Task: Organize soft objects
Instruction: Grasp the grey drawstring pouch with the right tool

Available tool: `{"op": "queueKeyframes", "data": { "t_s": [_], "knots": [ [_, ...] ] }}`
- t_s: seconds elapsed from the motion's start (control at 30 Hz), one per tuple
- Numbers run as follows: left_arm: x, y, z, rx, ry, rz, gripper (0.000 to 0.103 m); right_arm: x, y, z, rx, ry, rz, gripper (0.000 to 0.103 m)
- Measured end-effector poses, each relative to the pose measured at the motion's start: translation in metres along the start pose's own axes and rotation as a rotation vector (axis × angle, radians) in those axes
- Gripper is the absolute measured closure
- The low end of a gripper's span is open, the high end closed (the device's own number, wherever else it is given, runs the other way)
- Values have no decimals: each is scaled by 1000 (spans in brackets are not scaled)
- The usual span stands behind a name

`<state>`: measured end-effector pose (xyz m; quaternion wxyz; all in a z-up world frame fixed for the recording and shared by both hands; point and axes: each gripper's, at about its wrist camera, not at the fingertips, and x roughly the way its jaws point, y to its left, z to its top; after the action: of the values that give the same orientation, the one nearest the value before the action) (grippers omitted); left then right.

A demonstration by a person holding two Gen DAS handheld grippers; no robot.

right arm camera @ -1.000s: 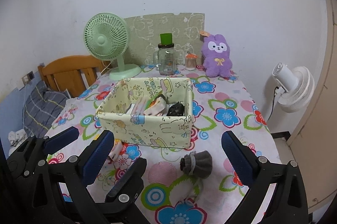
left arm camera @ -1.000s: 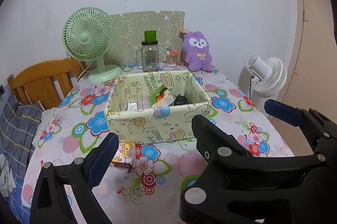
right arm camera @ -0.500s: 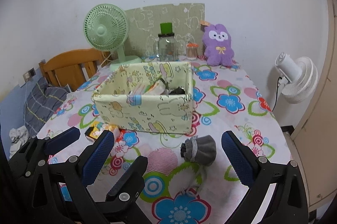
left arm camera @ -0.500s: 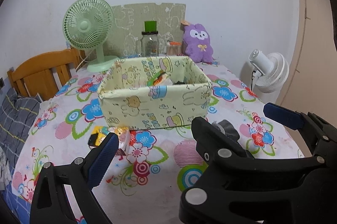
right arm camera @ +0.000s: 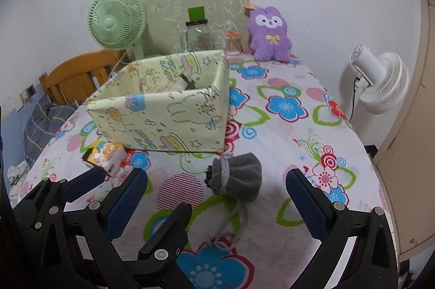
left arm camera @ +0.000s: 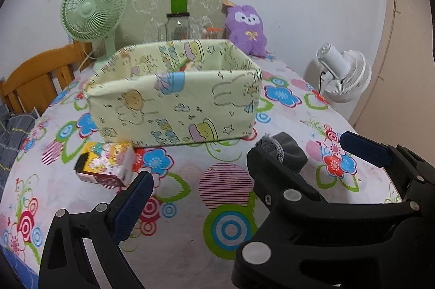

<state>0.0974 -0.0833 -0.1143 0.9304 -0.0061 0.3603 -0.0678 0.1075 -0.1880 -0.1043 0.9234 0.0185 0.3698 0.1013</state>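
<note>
The grey pouch [right arm camera: 235,177] lies on the table [right arm camera: 285,153] just before the box [right arm camera: 163,109], long axis across the view, its cinched mouth to the left, cord trailing nearer. Both grippers have dropped lower and closer since a second ago: the right gripper [right arm camera: 214,198] brackets the pouch, wide open and empty, apparently ready to grasp. The left gripper [left arm camera: 239,164] is open too, empty.

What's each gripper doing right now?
Left gripper: open, empty.
Right gripper: open, empty, pouch on the table between its fingers.

Even, soft indoor light, faint shadows, slight motion blur, and strong fisheye bending with dark vignetted corners.
</note>
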Motion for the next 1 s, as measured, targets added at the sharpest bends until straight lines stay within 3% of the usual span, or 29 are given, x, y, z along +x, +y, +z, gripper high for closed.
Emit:
{"op": "queueKeyframes", "data": {
  "t_s": [0.73, 1.0],
  "knots": [
    [48, 0, 3, -5, 119, 28, 3, 54, -25, -1, 72, 88, -31, 0],
    [58, 5, 3, -18, 144, 39, 4, 70, -23, 0, 73, 132, -36, 16]
  ]
}}
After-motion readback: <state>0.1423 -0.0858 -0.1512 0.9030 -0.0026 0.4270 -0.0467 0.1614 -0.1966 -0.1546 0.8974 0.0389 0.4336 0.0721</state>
